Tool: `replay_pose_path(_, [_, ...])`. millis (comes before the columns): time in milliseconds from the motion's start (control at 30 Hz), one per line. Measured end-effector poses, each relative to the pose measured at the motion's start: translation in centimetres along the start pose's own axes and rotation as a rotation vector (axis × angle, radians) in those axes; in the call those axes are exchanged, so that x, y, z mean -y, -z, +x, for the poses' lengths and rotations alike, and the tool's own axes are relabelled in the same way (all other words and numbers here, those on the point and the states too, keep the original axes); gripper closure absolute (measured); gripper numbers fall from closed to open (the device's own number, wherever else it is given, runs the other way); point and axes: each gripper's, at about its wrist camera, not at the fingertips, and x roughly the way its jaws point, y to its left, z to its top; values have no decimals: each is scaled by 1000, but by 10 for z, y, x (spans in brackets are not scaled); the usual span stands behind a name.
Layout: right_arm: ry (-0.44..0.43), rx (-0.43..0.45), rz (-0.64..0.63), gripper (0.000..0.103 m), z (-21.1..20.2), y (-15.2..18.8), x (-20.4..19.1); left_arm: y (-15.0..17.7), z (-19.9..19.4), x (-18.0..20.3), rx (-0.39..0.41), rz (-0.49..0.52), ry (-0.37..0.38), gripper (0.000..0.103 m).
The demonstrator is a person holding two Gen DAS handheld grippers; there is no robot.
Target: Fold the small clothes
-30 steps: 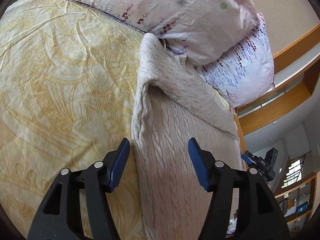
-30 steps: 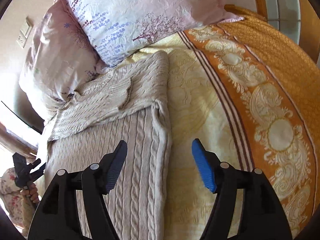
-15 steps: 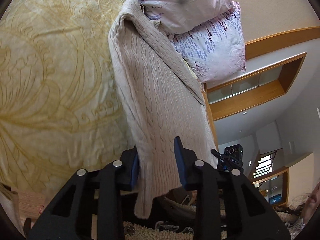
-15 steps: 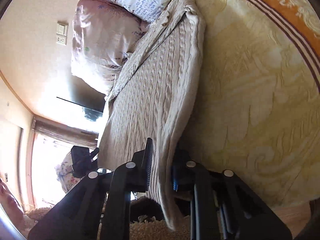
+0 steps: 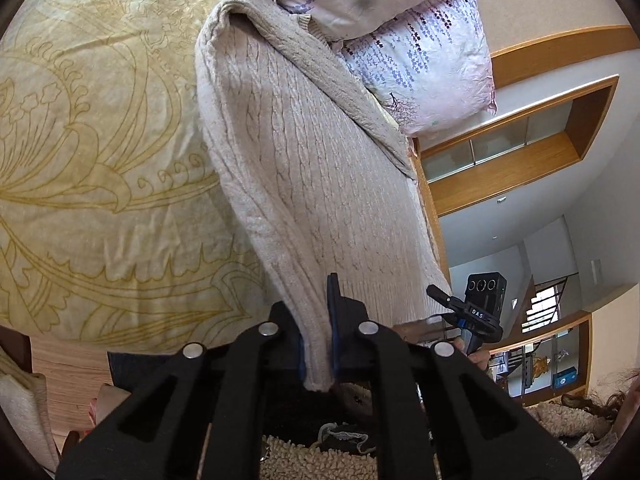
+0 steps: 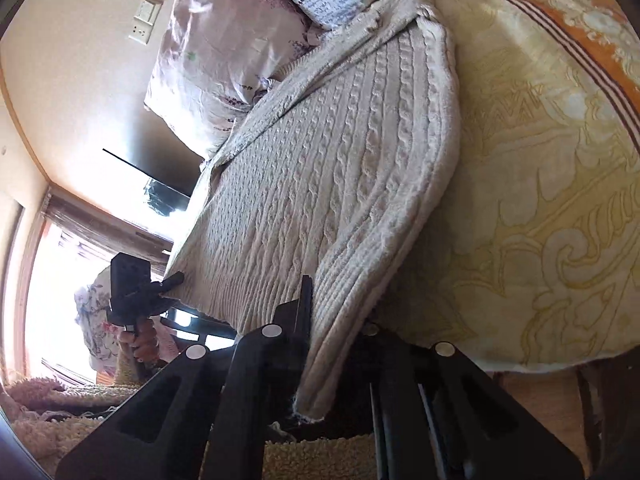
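Note:
A beige cable-knit sweater (image 5: 304, 152) lies lengthwise on a yellow patterned bedspread (image 5: 88, 152), its top toward the pillows and a sleeve folded across it. My left gripper (image 5: 316, 344) is shut on the sweater's hem corner at its left edge, and the hem hangs down between the jaws. In the right wrist view the same sweater (image 6: 340, 168) stretches away, and my right gripper (image 6: 332, 344) is shut on the hem's right corner. Each gripper shows in the other's view: the right gripper (image 5: 476, 312) and the left gripper (image 6: 136, 288).
Two floral pillows (image 5: 416, 52) lie at the head of the bed; they also show in the right wrist view (image 6: 240, 40). An orange bedspread border (image 6: 592, 24) runs on the right. Shaggy rugs (image 5: 316, 460) cover the floor below. Wooden shelving (image 5: 520, 152) lines the wall.
Both grippers moved from the sweater's middle back to its hem and went from open to shut on the two hem corners. The hem is now lifted off the bed edge.

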Motion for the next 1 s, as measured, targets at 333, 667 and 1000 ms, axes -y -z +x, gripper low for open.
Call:
replay_pose_path(333, [208,298,-265,97,-15,-32,-50,-53,-25,19,245,137,-121,96])
replay_pose_path(667, [531,647,-583,97,-1,-61,-96,-111,-7,43,462,290,-394,96])
replay_pose_path(1000, [701,712,-600,97,36,-117,-117,-171,12,46,554,209,-391,96])
